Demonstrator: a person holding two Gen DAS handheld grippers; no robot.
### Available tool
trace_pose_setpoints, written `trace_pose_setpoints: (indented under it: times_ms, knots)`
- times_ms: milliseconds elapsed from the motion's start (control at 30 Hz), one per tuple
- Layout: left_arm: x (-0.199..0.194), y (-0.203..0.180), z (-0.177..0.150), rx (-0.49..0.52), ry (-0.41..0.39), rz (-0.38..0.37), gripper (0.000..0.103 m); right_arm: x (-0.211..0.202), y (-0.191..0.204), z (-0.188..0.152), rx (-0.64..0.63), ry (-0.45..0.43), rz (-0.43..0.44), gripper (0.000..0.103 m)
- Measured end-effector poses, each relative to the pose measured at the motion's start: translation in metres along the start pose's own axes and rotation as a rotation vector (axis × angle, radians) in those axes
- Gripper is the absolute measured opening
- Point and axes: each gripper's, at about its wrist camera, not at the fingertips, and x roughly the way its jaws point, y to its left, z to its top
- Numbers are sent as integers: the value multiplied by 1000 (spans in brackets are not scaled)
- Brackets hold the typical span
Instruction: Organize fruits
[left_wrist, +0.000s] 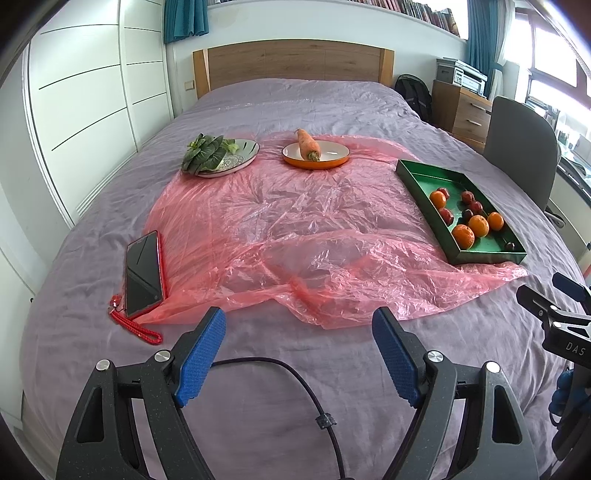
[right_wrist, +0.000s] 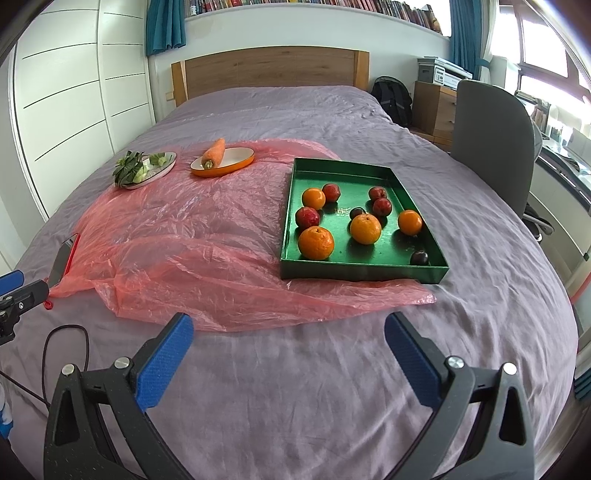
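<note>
A green tray (right_wrist: 295, 221) (left_wrist: 417, 184) on a pink plastic sheet (right_wrist: 177, 236) (left_wrist: 266, 229) holds several oranges (right_wrist: 316, 242) (left_wrist: 463, 236), red apples (right_wrist: 307, 217) and dark plums (right_wrist: 419, 257). An orange plate (right_wrist: 236, 164) (left_wrist: 332, 162) carries a carrot (right_wrist: 214, 152) (left_wrist: 308, 144). A patterned plate (right_wrist: 162, 168) (left_wrist: 243, 160) carries leafy greens (right_wrist: 129, 168) (left_wrist: 205, 153). My left gripper (left_wrist: 299, 325) is open and empty over the near bed edge. My right gripper (right_wrist: 290, 330) is open and empty, in front of the tray.
A phone (left_wrist: 142, 273) with a red lanyard (left_wrist: 136, 328) lies at the sheet's left edge. A black cable (left_wrist: 295, 384) runs across the purple bedspread (right_wrist: 295, 387). A grey chair (right_wrist: 491, 140) and a wooden drawer unit (left_wrist: 461, 110) stand to the right of the bed.
</note>
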Motion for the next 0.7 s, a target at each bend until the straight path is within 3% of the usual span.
trace_pose_setpoints:
  times_ms: [700]
  knots:
    - [2,2,-1,3,-1,5,77,2,0,-1,-1,6,1,103]
